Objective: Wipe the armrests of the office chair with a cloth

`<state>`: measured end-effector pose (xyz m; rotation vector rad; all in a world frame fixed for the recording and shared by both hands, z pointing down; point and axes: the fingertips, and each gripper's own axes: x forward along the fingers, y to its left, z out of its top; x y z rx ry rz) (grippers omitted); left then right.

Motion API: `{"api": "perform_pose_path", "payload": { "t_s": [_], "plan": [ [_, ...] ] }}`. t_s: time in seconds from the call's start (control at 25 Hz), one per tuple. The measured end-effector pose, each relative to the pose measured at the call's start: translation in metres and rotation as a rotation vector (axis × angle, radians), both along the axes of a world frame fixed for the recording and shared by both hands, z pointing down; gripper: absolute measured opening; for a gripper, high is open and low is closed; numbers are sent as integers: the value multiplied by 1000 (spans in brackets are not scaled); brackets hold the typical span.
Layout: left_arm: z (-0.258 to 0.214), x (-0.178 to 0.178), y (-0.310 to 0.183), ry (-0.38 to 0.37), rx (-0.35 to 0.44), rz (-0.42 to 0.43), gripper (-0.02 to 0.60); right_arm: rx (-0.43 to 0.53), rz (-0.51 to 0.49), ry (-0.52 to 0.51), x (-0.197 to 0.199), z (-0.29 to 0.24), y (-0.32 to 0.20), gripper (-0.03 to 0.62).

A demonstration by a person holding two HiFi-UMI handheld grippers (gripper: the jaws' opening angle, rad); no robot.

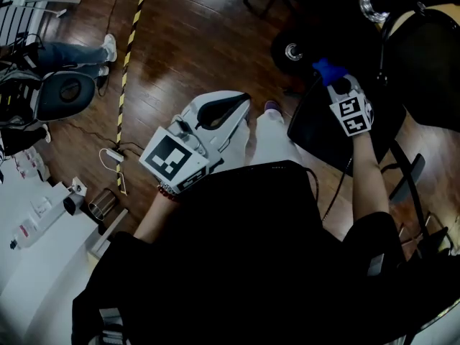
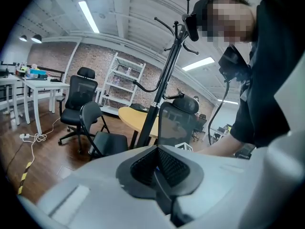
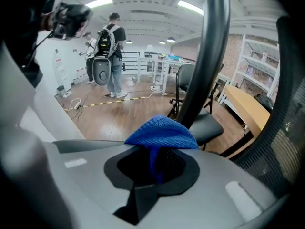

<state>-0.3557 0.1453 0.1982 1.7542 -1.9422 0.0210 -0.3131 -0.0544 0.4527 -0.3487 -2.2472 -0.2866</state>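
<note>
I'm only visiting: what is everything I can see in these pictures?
cloth: one, blue, pinched in the right gripper
office chair: one close by, black mesh, beside the cloth
table: one, yellow, mid-room
folding chair: one, black, before the table
coat rack: one, black, by the table
shelf unit: one, white, at the back
second office chair: one, black, near the shelf unit
tape line: one, yellow and black, on the floor
bystander: one, dark top, far off
left gripper: one, pale grey, jaws together, empty
right gripper: one, pale grey, jaws on the cloth
</note>
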Motion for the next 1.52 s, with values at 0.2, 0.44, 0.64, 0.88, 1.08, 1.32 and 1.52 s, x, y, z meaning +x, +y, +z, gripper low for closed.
{"api": "perform_pose_path", "payload": {
  "t_s": [0.2,0.44,0.64,0.88,1.08,1.32,1.52],
  "plan": [
    [7,6,-1,6,-9,25,6,-46,-30,-123,18,-5,26,62],
    [14,18,0,49,-33,78,6,-121,-58,-171,32,-16,62,61],
    [14,35,-9,55,-29,153,6,-196,-203,-129,69,-19,110,61],
    [13,42,-12,65,-21,206,6,-323,-337,-29,132,-19,183,60],
    [14,46,-16,72,-16,234,6,-308,-365,-9,164,-13,212,60],
    [17,46,-8,75,-32,221,6,-324,-353,-19,154,-16,184,60],
    [26,40,4,89,-50,172,6,-272,-155,-123,100,-13,95,60]
  ]
}}
